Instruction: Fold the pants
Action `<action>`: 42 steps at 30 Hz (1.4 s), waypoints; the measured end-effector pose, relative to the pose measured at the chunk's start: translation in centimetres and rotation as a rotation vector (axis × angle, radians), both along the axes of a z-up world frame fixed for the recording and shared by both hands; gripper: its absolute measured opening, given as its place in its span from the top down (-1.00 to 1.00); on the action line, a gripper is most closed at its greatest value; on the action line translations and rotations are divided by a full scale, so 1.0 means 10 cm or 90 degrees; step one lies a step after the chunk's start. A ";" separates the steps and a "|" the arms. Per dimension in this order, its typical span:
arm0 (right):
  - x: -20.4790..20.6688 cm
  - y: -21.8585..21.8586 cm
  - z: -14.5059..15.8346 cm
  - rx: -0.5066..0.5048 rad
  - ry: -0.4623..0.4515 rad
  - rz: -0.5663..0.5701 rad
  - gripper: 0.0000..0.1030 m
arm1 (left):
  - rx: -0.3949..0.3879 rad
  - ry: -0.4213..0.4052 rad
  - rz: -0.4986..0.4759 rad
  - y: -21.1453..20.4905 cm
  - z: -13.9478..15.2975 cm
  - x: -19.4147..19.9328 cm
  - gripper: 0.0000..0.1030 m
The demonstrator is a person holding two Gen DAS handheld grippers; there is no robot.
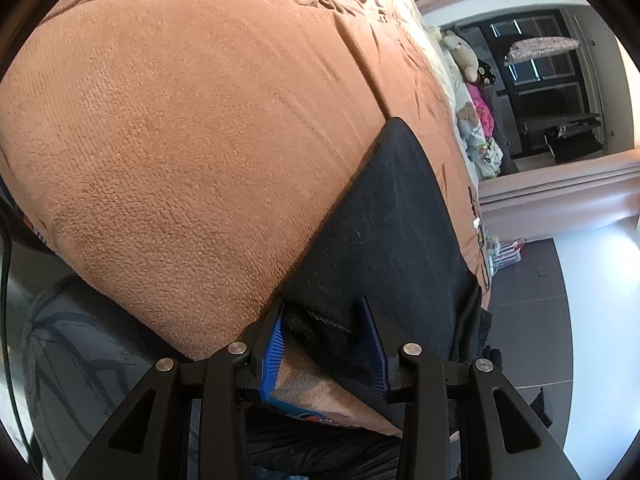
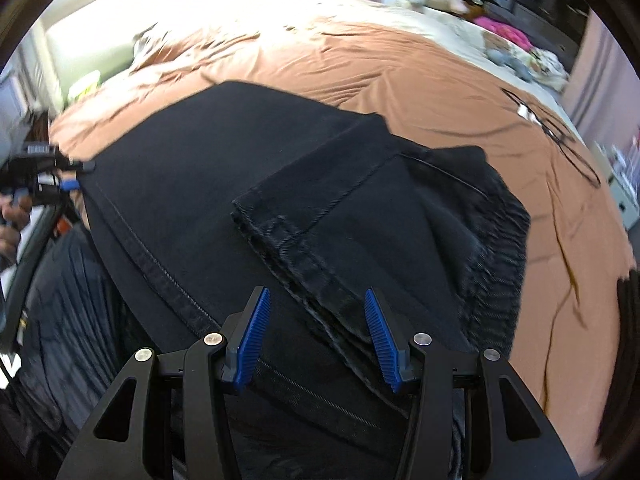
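Blue pads of your right gripper [image 2: 318, 334] stand spread above the black pants [image 2: 192, 168], gripping nothing. Your left gripper [image 1: 326, 346] is spread too, at the fold's edge. Pants lie half-folded on the bed [image 2: 420, 80]; next, pinch the hem and fold again.

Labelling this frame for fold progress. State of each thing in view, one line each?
pants: black, folded over on the bed, hem end lying on top
left tongs: open, pants edge between the pads
right tongs: open above the hem, holding nothing
blanket: brown, spread on the bed, creased farther back
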State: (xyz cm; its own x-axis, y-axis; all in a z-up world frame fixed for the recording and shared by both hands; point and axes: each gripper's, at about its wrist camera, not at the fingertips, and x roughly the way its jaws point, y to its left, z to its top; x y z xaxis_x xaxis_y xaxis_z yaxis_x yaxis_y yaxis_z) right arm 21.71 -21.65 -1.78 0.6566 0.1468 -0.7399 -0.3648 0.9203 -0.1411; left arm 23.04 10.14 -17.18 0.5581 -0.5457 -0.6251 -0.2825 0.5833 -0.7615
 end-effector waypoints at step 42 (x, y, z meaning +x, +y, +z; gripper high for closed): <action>0.15 -0.75 0.41 0.227 -0.019 -0.118 0.85 | 0.008 0.016 0.010 0.00 0.07 0.00 0.25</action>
State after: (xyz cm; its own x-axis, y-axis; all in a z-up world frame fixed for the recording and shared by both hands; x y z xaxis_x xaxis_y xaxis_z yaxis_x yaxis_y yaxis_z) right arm 23.24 -29.12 2.33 0.7164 0.2680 -0.6441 -0.1881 0.9633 0.1916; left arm 23.07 10.14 -16.46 0.5514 -0.5281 -0.6458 -0.3107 0.5885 -0.7464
